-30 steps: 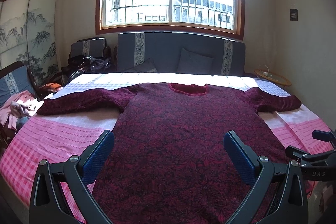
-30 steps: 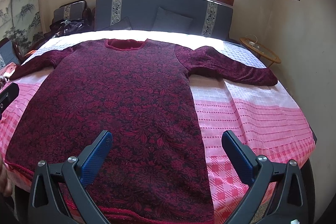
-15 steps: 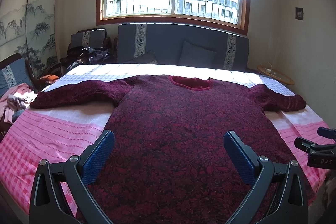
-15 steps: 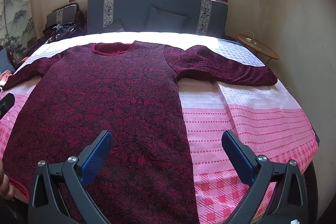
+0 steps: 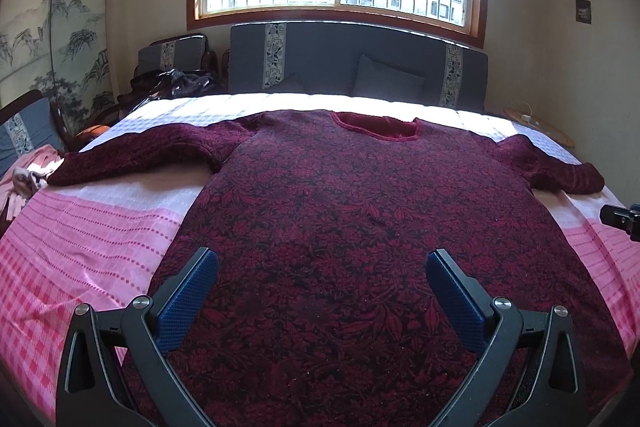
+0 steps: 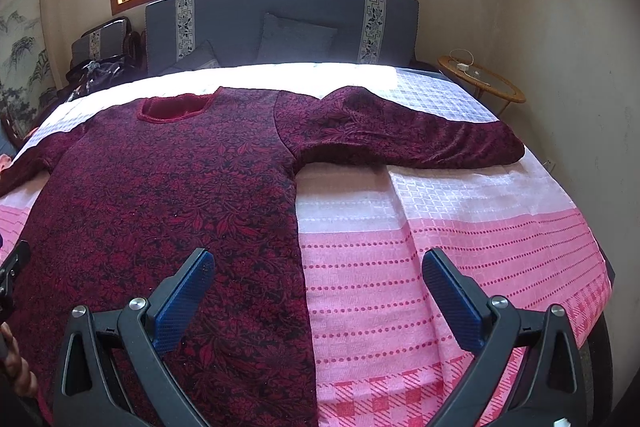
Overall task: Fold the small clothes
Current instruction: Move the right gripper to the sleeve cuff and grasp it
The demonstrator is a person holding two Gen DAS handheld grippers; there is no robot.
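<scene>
While the maroon sweater (image 5: 360,227) lies flat and face-up on the bed (image 6: 440,267), both sleeves spread and neckline toward 12 o'clock, no fold has begun. The left gripper (image 5: 322,279) hovers over the lower body of the garment, jaws spread wide and empty. The right gripper (image 6: 318,277) hovers astride the sweater's right side edge, jaws likewise released; one pad is over the knit, the other over the pink bedspread.

Probable faults:
- The right gripper may pinch bedspread together with the hem, dragging the cover.
- A single-layer grip may let the loose knit stretch or bunch.
- The right sleeve (image 6: 400,135), at 1 o'clock, may trail and crease.
</scene>
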